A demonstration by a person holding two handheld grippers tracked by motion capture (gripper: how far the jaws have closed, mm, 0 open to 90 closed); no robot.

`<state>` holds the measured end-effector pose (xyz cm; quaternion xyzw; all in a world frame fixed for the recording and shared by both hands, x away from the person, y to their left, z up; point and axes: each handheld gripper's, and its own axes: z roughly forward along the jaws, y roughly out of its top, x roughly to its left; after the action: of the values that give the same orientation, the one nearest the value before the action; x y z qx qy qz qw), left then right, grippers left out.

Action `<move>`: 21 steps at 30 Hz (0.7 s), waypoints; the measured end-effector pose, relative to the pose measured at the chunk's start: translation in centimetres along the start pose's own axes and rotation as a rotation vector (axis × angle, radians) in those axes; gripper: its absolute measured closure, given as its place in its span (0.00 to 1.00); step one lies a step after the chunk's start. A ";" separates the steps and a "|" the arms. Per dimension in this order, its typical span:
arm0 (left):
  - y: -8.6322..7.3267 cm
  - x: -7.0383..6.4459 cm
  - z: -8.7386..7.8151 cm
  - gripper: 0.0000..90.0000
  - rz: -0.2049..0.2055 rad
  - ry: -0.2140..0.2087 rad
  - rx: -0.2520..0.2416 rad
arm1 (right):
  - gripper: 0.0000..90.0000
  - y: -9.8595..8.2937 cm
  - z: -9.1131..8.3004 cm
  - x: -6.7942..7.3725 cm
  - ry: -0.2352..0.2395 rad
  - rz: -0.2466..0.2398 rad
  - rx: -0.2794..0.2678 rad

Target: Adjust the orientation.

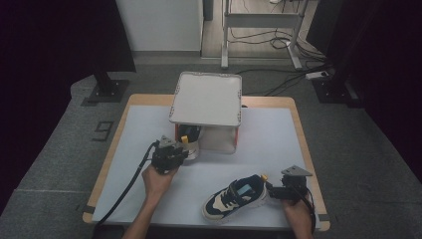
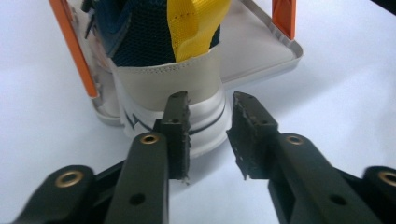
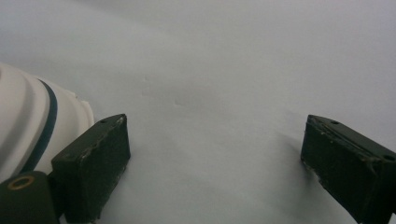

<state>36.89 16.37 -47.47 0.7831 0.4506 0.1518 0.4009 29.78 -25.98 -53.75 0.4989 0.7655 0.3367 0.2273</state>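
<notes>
A navy, cream and white sneaker (image 1: 234,195) lies on the white sheet near the front edge, toe to the left. Just behind its heel my right gripper (image 1: 272,191) is open. In the right gripper view the white heel (image 3: 28,116) sits beside the left jaw, and my right gripper (image 3: 215,128) is wide with only sheet between its jaws. A second sneaker (image 1: 189,141) with a yellow heel tab stands in the lower tier of a small rack (image 1: 206,99). My left gripper (image 1: 180,151) is at its heel (image 2: 163,84). The left gripper (image 2: 211,100) is open by a narrow gap and holds nothing.
The rack has a white top tray, orange posts (image 2: 70,44) and a grey bottom tray (image 2: 266,51). A white sheet (image 1: 278,139) covers the wooden table (image 1: 298,107). Cables (image 1: 124,194) trail from both grippers. Dark stands and a desk frame stand beyond the table.
</notes>
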 end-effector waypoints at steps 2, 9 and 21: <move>0.0 0.1 0.4 0.84 0.003 0.003 -0.007 | 0.08 0.0 0.0 0.0 0.001 0.002 0.000; 0.8 0.2 1.7 0.88 0.003 0.023 -0.010 | 0.08 0.0 0.0 0.0 0.001 0.001 0.000; 1.9 1.0 4.7 0.85 -0.024 0.067 -0.025 | 0.08 0.0 0.0 0.0 0.004 0.000 0.002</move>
<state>41.33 14.43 -49.13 0.7670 0.4712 0.1787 0.3972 29.79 -26.00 -53.75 0.4985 0.7662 0.3371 0.2254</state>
